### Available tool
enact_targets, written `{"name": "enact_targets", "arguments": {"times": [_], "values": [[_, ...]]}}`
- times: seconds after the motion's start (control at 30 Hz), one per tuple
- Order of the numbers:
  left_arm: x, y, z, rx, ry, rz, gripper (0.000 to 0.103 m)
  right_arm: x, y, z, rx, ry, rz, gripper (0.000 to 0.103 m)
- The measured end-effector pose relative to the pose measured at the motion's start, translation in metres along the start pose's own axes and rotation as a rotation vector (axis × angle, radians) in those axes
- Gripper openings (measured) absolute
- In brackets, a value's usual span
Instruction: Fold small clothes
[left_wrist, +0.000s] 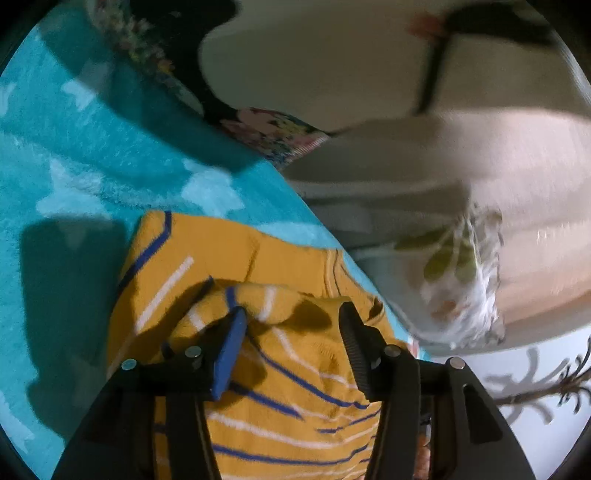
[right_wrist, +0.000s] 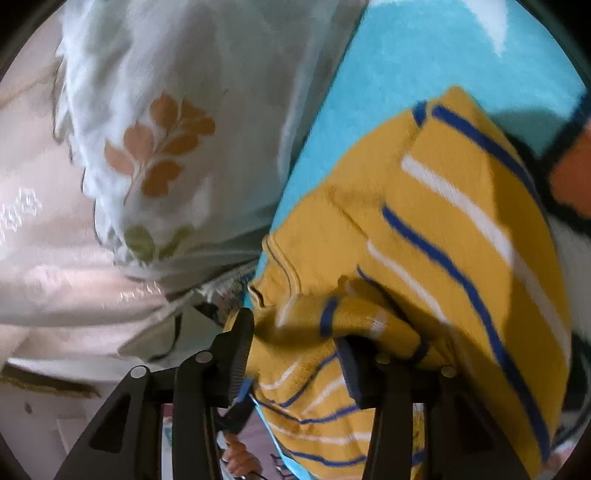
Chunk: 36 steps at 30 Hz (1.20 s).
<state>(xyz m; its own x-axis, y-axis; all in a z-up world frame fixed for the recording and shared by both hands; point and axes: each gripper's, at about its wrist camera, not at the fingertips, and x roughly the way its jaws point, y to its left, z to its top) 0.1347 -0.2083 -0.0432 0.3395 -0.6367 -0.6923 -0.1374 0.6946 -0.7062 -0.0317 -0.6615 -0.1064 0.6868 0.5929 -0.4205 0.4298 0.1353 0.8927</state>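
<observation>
A small yellow garment (left_wrist: 280, 369) with blue and white stripes lies partly folded on a turquoise blanket (left_wrist: 92, 158). My left gripper (left_wrist: 291, 317) is open, its fingers wide apart, right over a bunched fold of the yellow cloth that rises between them. In the right wrist view the same garment (right_wrist: 443, 236) lies on the blanket (right_wrist: 406, 55). My right gripper (right_wrist: 295, 332) is open too, with a rumpled fold of the cloth between and over its fingers. Both views are blurred by motion.
The blanket's edge runs diagonally through both views. Beyond it stand a person in pale pink clothing (left_wrist: 480, 166) with a white floral-print scarf (right_wrist: 166, 147). A floral cloth (left_wrist: 273, 129) lies at the blanket's far edge. An orange and black object (right_wrist: 572, 166) shows at the right.
</observation>
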Motion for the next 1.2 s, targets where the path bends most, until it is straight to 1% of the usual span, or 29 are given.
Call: {"name": "enact_targets", "arguments": {"times": [0.03, 0.07, 0.13, 0.17, 0.27, 0.37, 0.47, 0.57, 0.6, 0.67, 0.7, 0.73, 0.77, 0.83, 0.87, 0.93, 0.97, 1.03, 1.07, 1.1, 1.13, 1.2], "values": [[0.000, 0.002, 0.002, -0.016, -0.013, 0.002, 0.059, 0.000, 0.001, 0.005, 0.008, -0.013, 0.007, 0.054], [-0.002, 0.005, 0.004, -0.028, -0.028, 0.006, 0.062, -0.001, 0.001, 0.009, 0.016, -0.026, 0.012, 0.057], [-0.003, 0.006, 0.005, -0.036, -0.037, 0.014, 0.062, -0.003, 0.003, 0.016, 0.032, -0.042, 0.026, 0.061], [-0.004, 0.007, 0.006, -0.036, -0.036, 0.020, 0.062, -0.011, 0.004, 0.020, 0.033, -0.047, 0.027, 0.062], [-0.013, 0.000, 0.002, -0.002, -0.049, 0.048, 0.062, -0.019, 0.013, 0.022, 0.009, -0.074, 0.023, 0.062], [-0.021, -0.010, -0.003, 0.054, -0.078, 0.104, 0.063, -0.028, 0.026, 0.015, -0.055, -0.090, 0.002, 0.062], [-0.030, -0.010, -0.005, 0.061, -0.104, 0.125, 0.063, -0.030, 0.038, 0.008, -0.109, -0.089, -0.015, 0.064], [-0.035, -0.007, -0.009, 0.061, -0.113, 0.141, 0.063, -0.025, 0.057, -0.002, -0.196, -0.080, -0.038, 0.064], [-0.035, -0.006, -0.011, 0.071, -0.107, 0.151, 0.063, -0.020, 0.064, -0.004, -0.225, -0.069, -0.044, 0.064], [-0.028, -0.010, -0.014, 0.131, -0.075, 0.182, 0.063, -0.005, 0.073, -0.004, -0.258, -0.041, -0.069, 0.064], [-0.021, -0.013, -0.016, 0.161, -0.045, 0.201, 0.064, 0.003, 0.074, -0.002, -0.261, -0.024, -0.086, 0.064], [-0.007, -0.017, -0.017, 0.198, 0.016, 0.232, 0.065, 0.013, 0.073, 0.001, -0.259, -0.001, -0.105, 0.064], [0.003, -0.019, -0.017, 0.218, 0.044, 0.255, 0.065, 0.019, 0.071, 0.004, -0.259, 0.011, -0.130, 0.063], [0.015, -0.020, -0.012, 0.248, 0.046, 0.314, 0.065, 0.033, 0.067, 0.011, -0.267, 0.011, -0.227, 0.063], [0.020, -0.019, -0.006, 0.245, 0.036, 0.344, 0.065, 0.037, 0.065, 0.016, -0.278, -0.001, -0.276, 0.063], [0.020, -0.012, 0.008, 0.190, 0.002, 0.378, 0.065, 0.038, 0.061, 0.024, -0.295, -0.036, -0.344, 0.062], [0.019, -0.004, 0.017, 0.137, -0.012, 0.375, 0.065, 0.035, 0.060, 0.029, -0.293, -0.057, -0.354, 0.061], [0.012, 0.011, 0.031, 0.032, -0.029, 0.331, 0.065, 0.025, 0.061, 0.036, -0.276, -0.097, -0.356, 0.061], [0.009, 0.015, 0.035, 0.009, -0.036, 0.319, 0.065, 0.018, 0.063, 0.039, -0.271, -0.131, -0.376, 0.063], [0.006, 0.017, 0.037, 0.001, -0.043, 0.318, 0.065, 0.009, 0.065, 0.041, -0.269, -0.168, -0.411, 0.066], [0.001, 0.016, 0.038, 0.013, -0.056, 0.330, 0.065, 0.003, 0.067, 0.043, -0.267, -0.183, -0.408, 0.066], [-0.007, 0.013, 0.034, 0.042, -0.068, 0.350, 0.065, -0.015, 0.067, 0.044, -0.249, -0.198, -0.370, 0.066]]}}
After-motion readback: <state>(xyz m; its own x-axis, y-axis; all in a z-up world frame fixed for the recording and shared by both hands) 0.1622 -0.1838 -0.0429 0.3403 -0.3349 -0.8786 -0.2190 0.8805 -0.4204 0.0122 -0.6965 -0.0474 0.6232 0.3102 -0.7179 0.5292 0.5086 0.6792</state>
